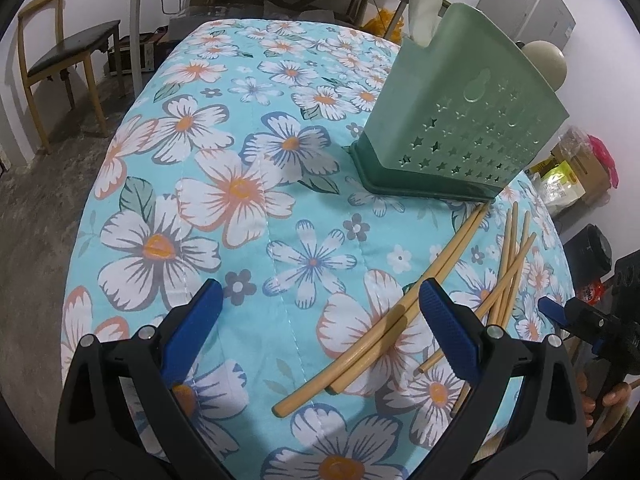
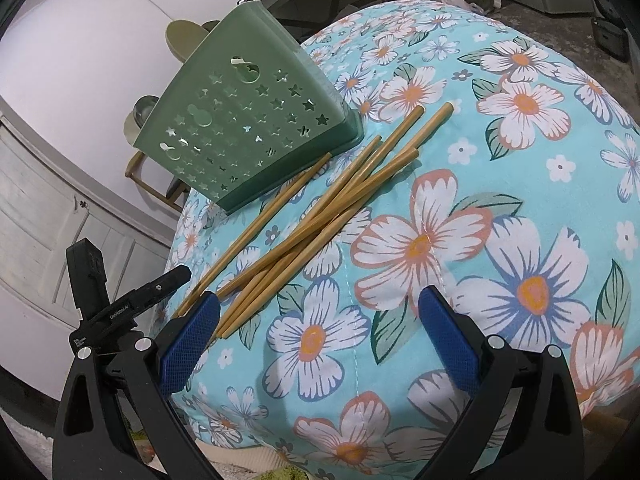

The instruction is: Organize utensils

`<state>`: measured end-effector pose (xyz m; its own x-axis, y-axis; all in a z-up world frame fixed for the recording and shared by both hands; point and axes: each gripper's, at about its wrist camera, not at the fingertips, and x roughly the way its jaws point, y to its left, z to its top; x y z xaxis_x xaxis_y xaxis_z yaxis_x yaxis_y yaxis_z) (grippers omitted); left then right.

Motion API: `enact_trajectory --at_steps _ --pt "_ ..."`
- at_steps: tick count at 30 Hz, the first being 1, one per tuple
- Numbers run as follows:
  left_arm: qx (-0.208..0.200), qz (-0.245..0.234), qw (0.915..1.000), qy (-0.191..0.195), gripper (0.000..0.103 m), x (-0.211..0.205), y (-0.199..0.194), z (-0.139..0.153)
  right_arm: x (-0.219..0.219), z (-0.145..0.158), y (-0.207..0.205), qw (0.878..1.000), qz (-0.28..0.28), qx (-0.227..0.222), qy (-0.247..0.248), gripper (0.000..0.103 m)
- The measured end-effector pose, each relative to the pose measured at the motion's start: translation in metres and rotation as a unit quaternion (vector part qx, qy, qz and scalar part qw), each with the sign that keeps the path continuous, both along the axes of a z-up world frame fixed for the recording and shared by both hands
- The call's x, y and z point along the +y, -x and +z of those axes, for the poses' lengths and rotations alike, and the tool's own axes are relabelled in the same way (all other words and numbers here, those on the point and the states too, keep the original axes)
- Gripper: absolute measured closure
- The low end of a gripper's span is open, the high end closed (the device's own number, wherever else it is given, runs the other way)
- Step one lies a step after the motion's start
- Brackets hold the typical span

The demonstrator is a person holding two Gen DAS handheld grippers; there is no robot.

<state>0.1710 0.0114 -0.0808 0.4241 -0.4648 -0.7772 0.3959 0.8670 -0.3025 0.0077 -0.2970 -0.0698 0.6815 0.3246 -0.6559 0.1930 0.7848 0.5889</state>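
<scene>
A: How far along are you?

B: You are only starting. The chopsticks (image 2: 320,216) are lying loose on the desk (image 2: 500,240), just beside the green holder (image 2: 248,128).

A: And your hand-held grippers?

B: The left hand-held gripper (image 1: 320,320) and the right hand-held gripper (image 2: 320,328) are both spread apart, holding nothing.

Bare cloth (image 1: 256,216) left of chopsticks (image 1: 384,332) lies open; green holder (image 1: 460,120) blocks beyond.

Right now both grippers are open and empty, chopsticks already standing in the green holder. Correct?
Not quite. The chopsticks lie loose on the floral cloth beside the green holder, as the right wrist view shows. The left gripper and right gripper are open and empty.
</scene>
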Motion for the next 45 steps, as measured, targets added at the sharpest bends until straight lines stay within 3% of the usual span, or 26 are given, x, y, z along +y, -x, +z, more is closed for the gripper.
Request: enact_trajectory --at_steps 4,11,25,45 --pt "0.008 0.0 0.9999 0.008 0.008 0.002 -0.002 0.001 0.001 -0.001 -0.001 1.0 0.0 0.001 0.003 0.006" --pt "0.002 -0.002 0.9985 0.055 0.008 0.016 0.0 -0.001 0.002 0.0 -0.001 1.0 0.001 0.001 0.007 0.006" --pt "-0.004 -0.016 0.9994 0.032 0.008 0.011 0.003 -0.001 0.005 -0.001 -0.002 1.0 0.001 0.003 0.011 0.006" --pt "0.002 -0.016 0.9989 0.044 0.008 0.014 0.001 0.0 0.005 -0.001 -0.003 1.0 0.001 0.003 0.012 0.006"
